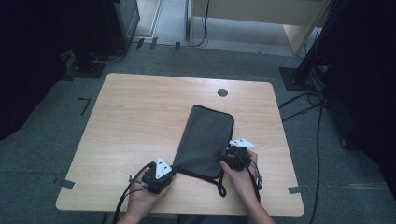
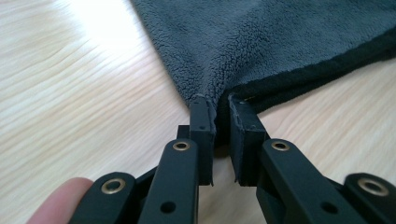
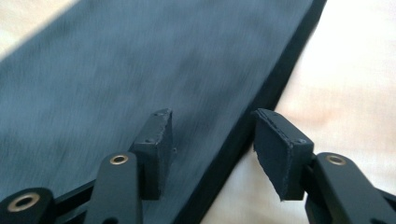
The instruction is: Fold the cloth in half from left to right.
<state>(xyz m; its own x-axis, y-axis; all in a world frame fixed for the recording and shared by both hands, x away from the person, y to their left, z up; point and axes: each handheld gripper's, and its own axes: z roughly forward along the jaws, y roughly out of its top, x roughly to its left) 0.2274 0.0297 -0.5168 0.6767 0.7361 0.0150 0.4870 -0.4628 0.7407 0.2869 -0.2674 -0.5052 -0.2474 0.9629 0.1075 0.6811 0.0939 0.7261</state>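
The left gripper [image 2: 219, 119] was clamped on the near left corner of the dark grey fleece cloth [image 2: 280, 42], its jaws pinching the fabric where the black bound hem met the pile. The right gripper [image 3: 212, 140] stood with jaws wide apart, straddling the black hem of the cloth's right edge without yet gripping it. The cloth [image 1: 205, 140] lay flat and folded lengthwise on the light wooden tabletop [image 1: 135, 121], running from the near edge toward a small dark round disc [image 1: 222, 92] at the far side. The step in hand appeared to be securing both near corners; the next move likely required closing the right gripper on the hem before lifting.
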